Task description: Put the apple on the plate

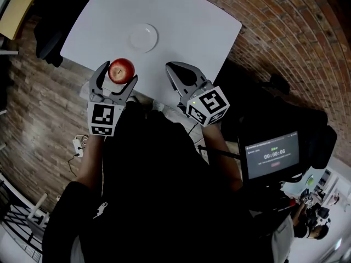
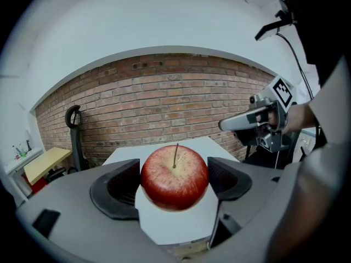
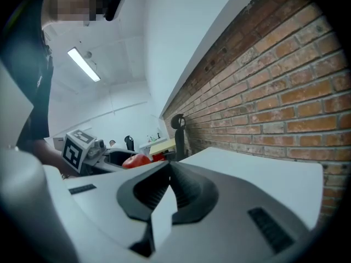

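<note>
A red apple [image 1: 121, 70] with its stem up sits between the jaws of my left gripper [image 1: 115, 79], which is shut on it, held over the near edge of the white table [image 1: 186, 26]. In the left gripper view the apple [image 2: 174, 176] fills the gap between both dark pads. A small white plate [image 1: 143, 38] lies on the table, a little beyond and to the right of the apple. My right gripper [image 1: 174, 73] hovers at the table's near edge, right of the apple, with its jaws touching at the tips [image 3: 169, 175] and nothing between them.
A brick wall [image 1: 285, 32] runs along the table's right side, and wooden flooring lies to the left. A dark chair [image 1: 49, 34] stands at the table's left edge. A monitor [image 1: 272, 155] showing a timer stands at the right, beside me.
</note>
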